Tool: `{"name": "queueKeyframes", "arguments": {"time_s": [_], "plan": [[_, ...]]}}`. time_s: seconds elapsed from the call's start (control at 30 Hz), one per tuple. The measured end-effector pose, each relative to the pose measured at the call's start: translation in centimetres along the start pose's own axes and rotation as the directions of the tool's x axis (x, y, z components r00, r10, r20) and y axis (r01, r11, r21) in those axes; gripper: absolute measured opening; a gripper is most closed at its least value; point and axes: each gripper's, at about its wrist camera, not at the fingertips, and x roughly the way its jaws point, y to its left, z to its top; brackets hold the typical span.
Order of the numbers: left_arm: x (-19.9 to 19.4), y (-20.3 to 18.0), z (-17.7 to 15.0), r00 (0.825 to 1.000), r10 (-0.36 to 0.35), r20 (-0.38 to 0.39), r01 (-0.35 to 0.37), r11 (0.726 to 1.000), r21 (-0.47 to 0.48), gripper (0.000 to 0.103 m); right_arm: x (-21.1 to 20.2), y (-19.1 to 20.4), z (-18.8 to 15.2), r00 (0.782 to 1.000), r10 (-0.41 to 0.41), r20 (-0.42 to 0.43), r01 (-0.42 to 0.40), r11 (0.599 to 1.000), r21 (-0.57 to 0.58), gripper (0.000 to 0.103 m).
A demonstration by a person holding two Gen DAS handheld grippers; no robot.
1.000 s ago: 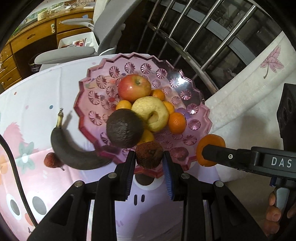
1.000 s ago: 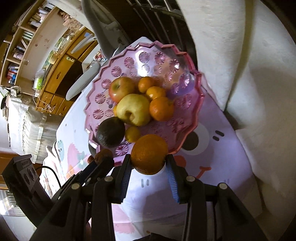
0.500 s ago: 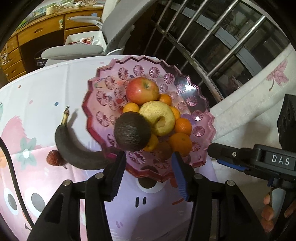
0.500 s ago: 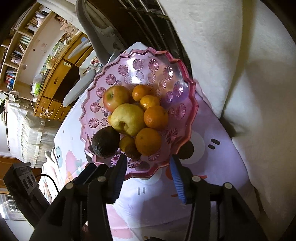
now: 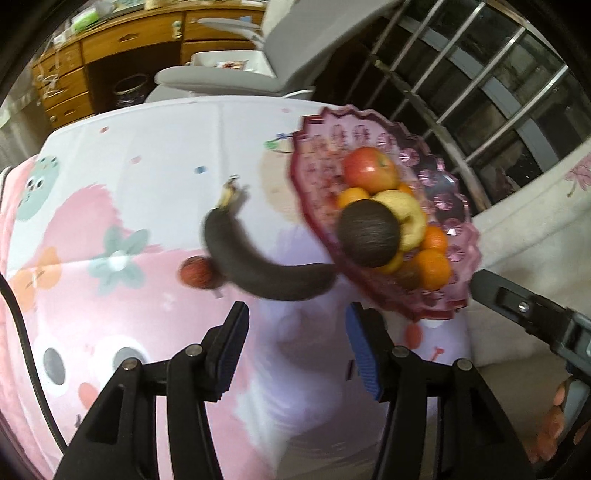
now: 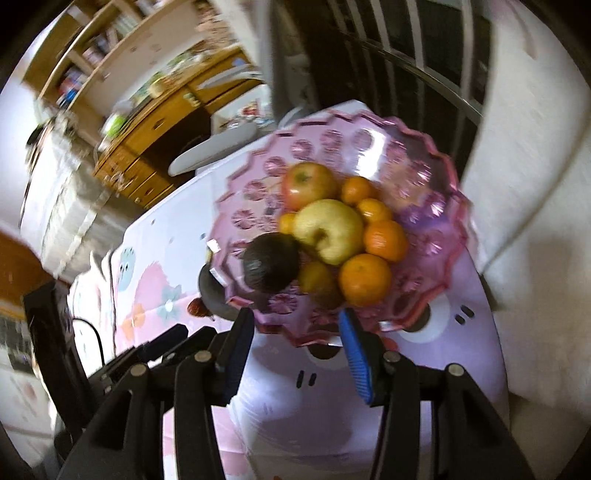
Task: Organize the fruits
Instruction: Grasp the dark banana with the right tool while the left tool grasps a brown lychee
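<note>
Both of my grippers were spread wide with nothing between their blue-padded fingers. My left gripper (image 5: 297,347) hovered above a pink and white cartoon-printed tablecloth (image 5: 110,192). Just ahead of it lay a blackened banana (image 5: 258,266), curved, with its yellowish stem end pointing away from me and its far end reaching under the rim of a pink plastic fruit bowl (image 5: 321,122). A small red fruit (image 5: 195,272), possibly a lychee, sat touching the banana's left side.

The bowl stood to the right in my left camera's view and directly ahead of my right gripper (image 6: 297,350), whose fingers flanked its near rim (image 6: 454,229). Piled inside were a red apple (image 6: 308,182), a yellow-green pear-like fruit (image 6: 330,229), a dark avocado (image 6: 271,262) at the left edge, and several oranges, the largest orange (image 6: 365,278) nearest me. A small brownish fruit (image 6: 325,291) sat wedged low between the avocado and that orange, though blur hid its details.

A grey office chair (image 5: 221,74) and a wooden desk (image 5: 129,33) stood beyond the table. Part of my right gripper's black body also showed at the right edge of my left camera's view.
</note>
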Motion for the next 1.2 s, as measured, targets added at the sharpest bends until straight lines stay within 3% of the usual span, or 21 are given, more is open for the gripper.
{"name": "queueKeyframes", "arguments": {"time_s": [0.2, 0.33, 0.63, 0.87, 1.07, 1.2], "plan": [[0.4, 3.5, 0.2, 0.998, 0.061, -0.022, -0.061, 0.998, -0.021, 0.053, 0.7, 4.4, -0.8, 0.998, -0.033, 0.048, 0.043, 0.974, -0.224, 0.049], [0.9, 5.5, 0.9, 0.996, 0.087, -0.029, -0.088, 0.996, -0.019, 0.053, 1.4, 7.0, -1.3, 0.996, -0.048, 0.078, 0.074, 0.926, -0.371, 0.049], [3.0, 7.8, 3.3, 0.996, 0.068, -0.056, -0.066, 0.997, 0.028, 0.053, 4.2, 12.0, -2.7, 0.993, -0.077, 0.095, 0.121, 0.736, -0.666, 0.048], [5.7, 8.0, 4.0, 0.994, 0.009, -0.112, -0.002, 0.998, 0.059, 0.053, 7.5, 14.5, -4.4, 0.982, -0.151, 0.114, 0.179, 0.547, -0.818, 0.048], [7.2, 8.4, 4.0, 0.989, -0.006, -0.145, 0.015, 0.998, 0.062, 0.048, 9.7, 15.1, -5.2, 0.977, -0.187, 0.102, 0.182, 0.481, -0.857, 0.048], [7.7, 8.8, 4.0, 0.987, -0.048, -0.156, 0.055, 0.998, 0.04, 0.038, 10.8, 15.2, -5.4, 0.973, -0.206, 0.108, 0.191, 0.444, -0.875, 0.048]]}}
